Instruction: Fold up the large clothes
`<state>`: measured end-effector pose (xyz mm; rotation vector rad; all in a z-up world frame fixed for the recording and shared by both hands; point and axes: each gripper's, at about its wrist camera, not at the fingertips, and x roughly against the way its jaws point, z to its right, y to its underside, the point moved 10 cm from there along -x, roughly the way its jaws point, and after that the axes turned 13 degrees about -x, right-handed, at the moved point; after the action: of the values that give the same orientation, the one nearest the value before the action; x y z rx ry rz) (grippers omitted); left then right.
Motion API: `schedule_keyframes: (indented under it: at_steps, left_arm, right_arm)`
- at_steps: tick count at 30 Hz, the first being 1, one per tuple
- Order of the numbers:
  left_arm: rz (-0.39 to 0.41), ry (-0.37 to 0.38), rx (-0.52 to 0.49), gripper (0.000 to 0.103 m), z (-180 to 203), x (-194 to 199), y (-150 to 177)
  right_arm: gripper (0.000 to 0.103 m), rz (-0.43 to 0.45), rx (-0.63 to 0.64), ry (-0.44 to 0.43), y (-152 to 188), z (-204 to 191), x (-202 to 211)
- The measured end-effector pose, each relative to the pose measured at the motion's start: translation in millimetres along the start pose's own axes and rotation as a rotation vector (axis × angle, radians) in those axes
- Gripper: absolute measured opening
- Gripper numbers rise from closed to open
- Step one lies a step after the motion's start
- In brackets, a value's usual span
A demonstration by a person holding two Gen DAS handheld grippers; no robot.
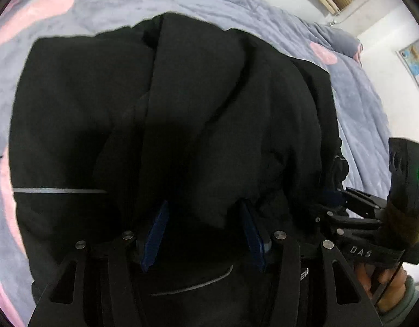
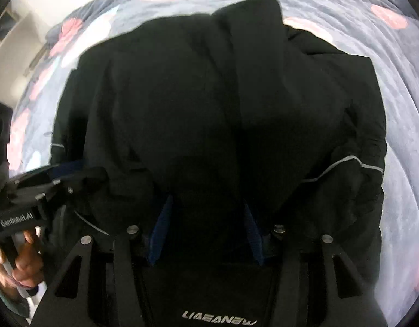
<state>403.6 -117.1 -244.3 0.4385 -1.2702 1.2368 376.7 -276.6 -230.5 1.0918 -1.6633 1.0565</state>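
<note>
**Describer:** Black jacket (image 1: 165,114), padded and bulky, fills the middle of both wrist views. It lies on a bed under a grey-lavender quilt (image 1: 106,8) printed with pink shapes. Thin reflective piping runs along its lower left in the left view, and white lettering shows at the bottom of the right view. Sleeves appear folded inward over the body.

**Listener:** What are the fingers doing?

**Describer:** Left gripper (image 1: 204,234) points steeply down, its blue-padded fingers (image 1: 156,234) parted, with a ridge of jacket cloth bulging between them. I see no pad pressing the fabric. Right gripper (image 2: 206,231) matches it: fingers (image 2: 160,231) spread, cloth between, nothing clamped. Each gripper appears at the edge of the other's view, held by a hand (image 2: 21,259).

**Listener:** How should this step go well?

**Describer:** I judge the near edge is about to be gripped for a fold away from the person. Both fingers should close on all layers together, level with each other, so the bulk lifts evenly. Slippery padded cloth may slide out, so a deep bite seems wise.
</note>
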Motion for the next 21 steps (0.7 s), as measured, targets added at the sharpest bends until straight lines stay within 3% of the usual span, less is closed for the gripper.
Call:
schedule_keyframes:
  at_steps: [4,8,10,12,15,18,19,21]
  left_arm:
    - [0.041,0.019,0.018,0.056,4.9,29.8,-6.2]
    - [0.125,0.005,0.043,0.057,1.2,73.0,-14.5]
    - [0.153,-0.017,0.07,0.065,-6.2,86.1,-18.6]
    - [0.172,-0.02,0.102,0.069,-15.7,90.8,-23.1]
    - [0.139,-0.004,0.15,0.07,-28.3,73.2,-28.1]
    - [0.088,0.064,0.203,0.07,-31.2,45.5,-24.7]
    - [0.079,0.072,0.214,0.07,-32.2,37.0,-25.4]
    - [0.067,0.057,0.212,0.066,-35.7,27.3,-24.0]
  right_arm:
    - [0.055,0.026,-0.042,-0.074,-7.5,5.4,36.9]
    - [0.074,0.13,-0.126,-0.107,-28.8,30.0,78.8]
    - [0.078,0.155,-0.155,-0.103,-39.5,39.4,84.6]
    - [0.079,0.15,-0.178,-0.085,-49.3,47.8,79.1]
    - [0.079,0.112,-0.196,-0.063,-57.2,52.5,57.1]
    - [0.079,0.055,-0.22,-0.086,-55.8,47.2,26.7]
    - [0.076,0.036,-0.227,-0.097,-51.5,48.1,19.3]
    - [0.035,0.018,-0.24,-0.121,-50.1,40.6,7.9]
